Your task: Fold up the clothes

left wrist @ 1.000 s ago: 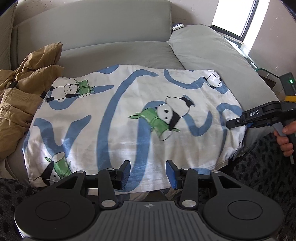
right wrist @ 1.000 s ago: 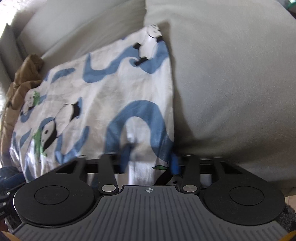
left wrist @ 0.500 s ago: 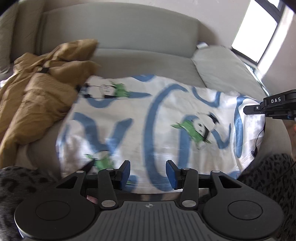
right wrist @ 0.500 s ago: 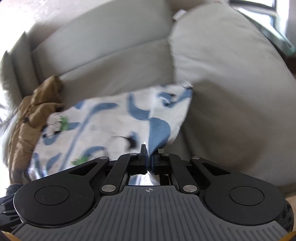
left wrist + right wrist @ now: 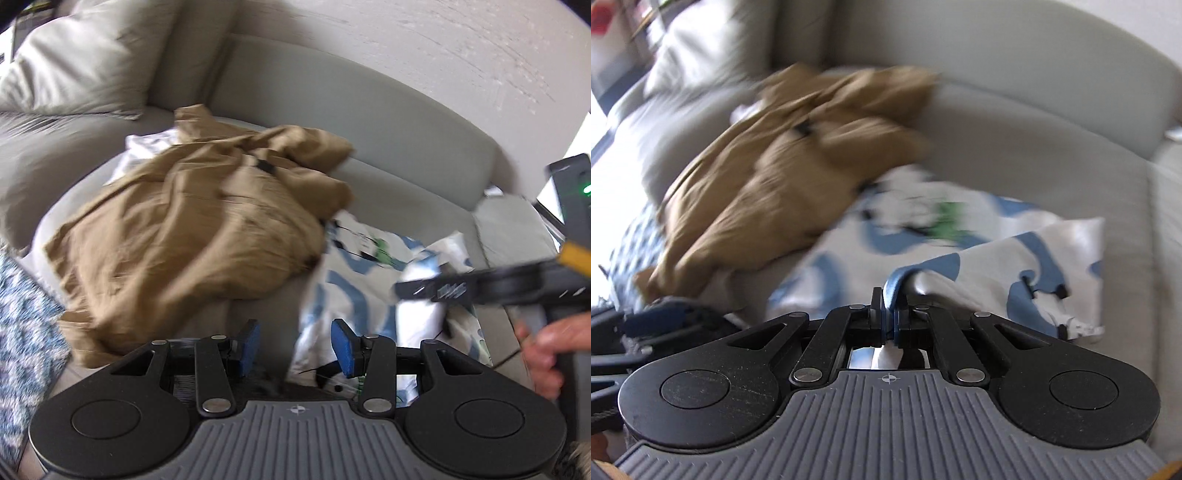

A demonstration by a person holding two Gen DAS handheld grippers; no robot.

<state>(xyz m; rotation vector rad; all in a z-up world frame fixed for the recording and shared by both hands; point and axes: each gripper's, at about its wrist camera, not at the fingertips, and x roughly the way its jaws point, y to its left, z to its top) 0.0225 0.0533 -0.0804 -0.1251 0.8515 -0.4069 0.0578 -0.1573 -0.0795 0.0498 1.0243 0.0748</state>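
On a grey fabric sofa (image 5: 1015, 122), beside a crumpled tan garment (image 5: 192, 221), a white panda-print cloth with blue swirls (image 5: 960, 251), flat a second ago, is now doubled leftward. Its right edge is pinched in the right gripper (image 5: 889, 314), whose fingers were closed on it moments before. The left gripper (image 5: 293, 341) is held part-open and empty. One fold is judged under way.

Grey fabric sofa (image 5: 388, 122) filling the frame, crumpled tan cotton garment (image 5: 192, 221) at centre left on its seat, white panda-print cloth with blue swirls (image 5: 354, 280) at lower right, pale grey cushion (image 5: 92, 59) upper left.
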